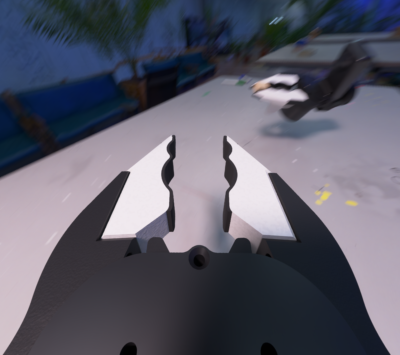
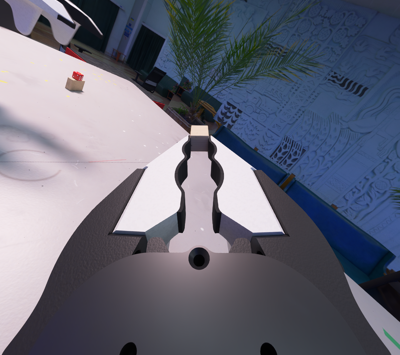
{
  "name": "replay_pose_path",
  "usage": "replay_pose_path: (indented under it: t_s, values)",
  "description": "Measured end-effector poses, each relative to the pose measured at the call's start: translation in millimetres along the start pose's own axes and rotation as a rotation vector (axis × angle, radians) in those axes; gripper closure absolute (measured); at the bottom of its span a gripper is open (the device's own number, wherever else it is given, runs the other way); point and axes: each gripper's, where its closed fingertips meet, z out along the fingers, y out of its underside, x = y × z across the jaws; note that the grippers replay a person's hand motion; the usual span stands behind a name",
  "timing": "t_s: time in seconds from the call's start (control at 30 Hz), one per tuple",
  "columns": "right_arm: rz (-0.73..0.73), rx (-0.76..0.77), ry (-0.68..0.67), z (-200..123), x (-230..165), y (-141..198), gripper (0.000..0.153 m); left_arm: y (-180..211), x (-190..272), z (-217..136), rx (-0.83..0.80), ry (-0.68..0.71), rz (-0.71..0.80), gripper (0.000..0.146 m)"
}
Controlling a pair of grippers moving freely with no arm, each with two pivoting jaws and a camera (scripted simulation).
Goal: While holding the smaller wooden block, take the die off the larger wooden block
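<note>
In the right wrist view my right gripper point(image 2: 199, 139) is shut on the smaller wooden block point(image 2: 199, 136), pinched between its fingertips above the white table point(image 2: 86, 128). The red die point(image 2: 77, 75) sits on the larger wooden block point(image 2: 75, 84) far off at the upper left. My left gripper point(image 1: 199, 139) is open and empty above the table point(image 1: 151, 128); its view is blurred. The right gripper point(image 1: 281, 93) shows there at the upper right, with the small block point(image 1: 260, 85) at its tips. The left gripper's fingers point(image 2: 43, 5) show at the top left of the right wrist view.
The table's edge point(image 2: 168, 115) runs diagonally close past the right gripper's tips. Beyond it stand blue benches point(image 2: 324, 204) and a palm plant point(image 2: 205, 31). Small yellow marks point(image 1: 323, 196) dot the tabletop.
</note>
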Motion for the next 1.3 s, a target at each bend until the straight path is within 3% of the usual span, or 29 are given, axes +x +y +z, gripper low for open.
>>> replay_pose_path:
  t_s: [0.07,0.13,0.2,0.27,0.37,0.53,0.63,0.73,0.83,1.0,1.17,1.3]
  values:
    - [0.008,-0.002,0.002,0,1,2,0.138,18,-47,-44,-0.188,-0.209,-0.067,0.102]
    - [0.011,-0.001,0.006,0,0,3,0.138,37,-104,-99,-0.346,-0.569,-0.196,0.101]
    - [0.007,-0.004,0.007,0,0,3,0.138,50,-140,-137,-0.386,-0.849,-0.318,0.09]
    - [-0.005,-0.004,0.008,1,-1,2,0.138,58,-154,-144,-0.271,-0.872,-0.446,0.077]
    - [-0.003,0.01,0.008,0,-2,-1,0.138,74,-164,-140,-0.155,-0.789,-0.71,0.074]
    - [0.035,0.061,0.016,-4,1,-6,0.138,101,-185,-147,-0.218,-0.777,-0.946,0.079]
    - [0.055,0.075,0.016,-5,2,-7,0.138,114,-187,-151,-0.322,-0.804,-1.069,0.093]
    - [0.08,0.087,0.014,-5,2,-8,0.138,127,-183,-154,-0.446,-0.919,-1.132,0.089]
    - [0.138,0.123,0.009,-6,3,-10,0.138,130,-187,-151,-0.42,-1.029,-1.195,0.077]
    - [0.238,0.187,0.028,-13,12,-13,0.138,141,-201,-146,-0.41,-1.115,-1.279,0.097]
    - [0.303,0.204,0.048,-17,20,-10,0.138,156,-205,-158,-0.523,-1.27,-1.246,0.104]
    - [0.333,0.239,0.038,-20,21,-13,0.138,160,-209,-155,-0.501,-1.296,-1.238,0.113]
